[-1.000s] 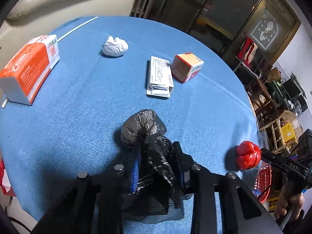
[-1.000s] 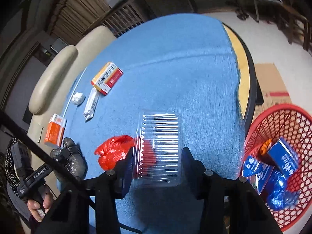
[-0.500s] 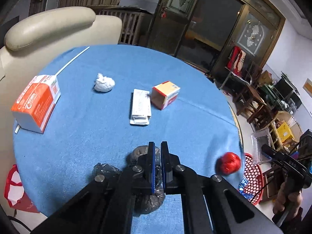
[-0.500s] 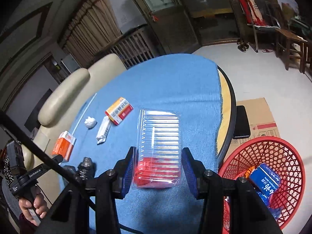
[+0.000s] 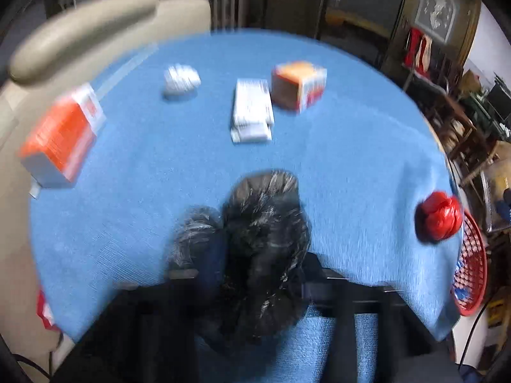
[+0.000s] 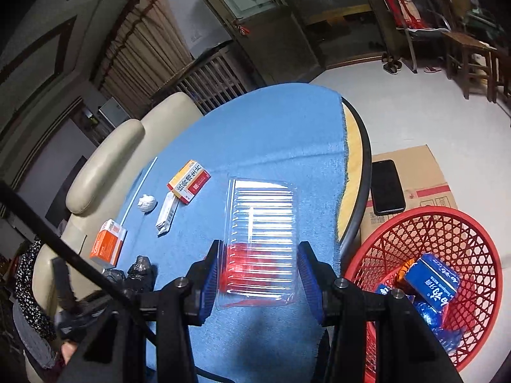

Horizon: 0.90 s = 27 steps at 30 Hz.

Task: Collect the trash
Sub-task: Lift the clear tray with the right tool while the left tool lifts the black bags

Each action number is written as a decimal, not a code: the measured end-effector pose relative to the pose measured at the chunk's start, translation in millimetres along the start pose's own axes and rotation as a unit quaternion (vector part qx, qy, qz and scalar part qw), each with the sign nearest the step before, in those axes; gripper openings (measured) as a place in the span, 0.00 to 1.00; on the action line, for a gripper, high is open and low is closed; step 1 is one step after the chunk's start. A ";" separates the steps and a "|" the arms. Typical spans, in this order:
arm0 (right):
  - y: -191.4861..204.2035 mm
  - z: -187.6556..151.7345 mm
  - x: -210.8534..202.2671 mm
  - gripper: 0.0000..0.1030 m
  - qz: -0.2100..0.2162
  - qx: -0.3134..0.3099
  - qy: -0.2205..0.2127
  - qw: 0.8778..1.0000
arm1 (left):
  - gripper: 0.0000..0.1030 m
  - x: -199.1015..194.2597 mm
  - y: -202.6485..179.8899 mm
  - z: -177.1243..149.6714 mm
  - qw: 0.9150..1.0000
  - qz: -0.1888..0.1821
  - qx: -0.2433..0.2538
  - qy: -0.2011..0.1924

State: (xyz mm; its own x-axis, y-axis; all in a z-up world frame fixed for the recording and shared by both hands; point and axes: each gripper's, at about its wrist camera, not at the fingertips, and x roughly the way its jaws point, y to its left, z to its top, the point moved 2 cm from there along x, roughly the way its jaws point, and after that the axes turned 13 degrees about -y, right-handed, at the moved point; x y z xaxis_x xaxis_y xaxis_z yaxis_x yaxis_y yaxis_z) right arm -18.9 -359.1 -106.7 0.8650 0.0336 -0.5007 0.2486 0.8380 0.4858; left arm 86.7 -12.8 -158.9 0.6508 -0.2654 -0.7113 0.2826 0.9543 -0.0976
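Note:
My right gripper (image 6: 258, 282) is shut on a clear ribbed plastic tray (image 6: 260, 239), held above the blue table's (image 6: 255, 134) near edge, left of the red mesh basket (image 6: 447, 255). A red crumpled bag (image 5: 439, 217) lies at the table's right edge; through the tray it shows as a red patch. In the blurred left wrist view my left gripper (image 5: 260, 274) has its fingers spread around a crumpled black plastic bag (image 5: 262, 239) on the table. I cannot tell whether they grip it.
On the table lie an orange box (image 5: 60, 137), a white paper ball (image 5: 180, 79), a white flat packet (image 5: 252, 108), an orange-and-white box (image 5: 298, 84) and a white straw (image 6: 140, 188). The basket holds blue packages (image 6: 431, 284). A phone (image 6: 386, 186) lies on cardboard. A beige sofa (image 6: 105, 166) stands behind.
My left gripper, shut above the black bag half a second ago, has dropped and its fingers now straddle the bag. My right gripper has lifted the clear tray and swung toward the basket.

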 end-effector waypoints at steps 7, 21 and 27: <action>-1.0 7.1 -22.4 0.48 0.019 -0.012 -0.041 0.999 | 0.35 -45.9 -16.3 25.0 0.997 -0.014 0.002 -0.070; 4.8 22.0 -85.6 0.48 0.038 -0.058 -0.139 0.988 | 0.35 -167.1 -119.9 50.8 0.971 -0.070 0.087 -0.209; -6.2 21.6 -108.1 0.48 0.039 -0.056 -0.157 0.985 | 0.35 -173.7 -147.0 46.2 0.969 -0.078 0.101 -0.210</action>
State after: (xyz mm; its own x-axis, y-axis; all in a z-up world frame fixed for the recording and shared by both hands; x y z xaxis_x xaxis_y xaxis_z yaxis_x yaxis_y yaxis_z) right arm -104.5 -379.7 -40.1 0.9762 -0.0554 -0.2096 0.1415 0.8953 0.4223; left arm -35.3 -113.3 11.2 0.8064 -0.4773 -0.3492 0.5055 0.8628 -0.0119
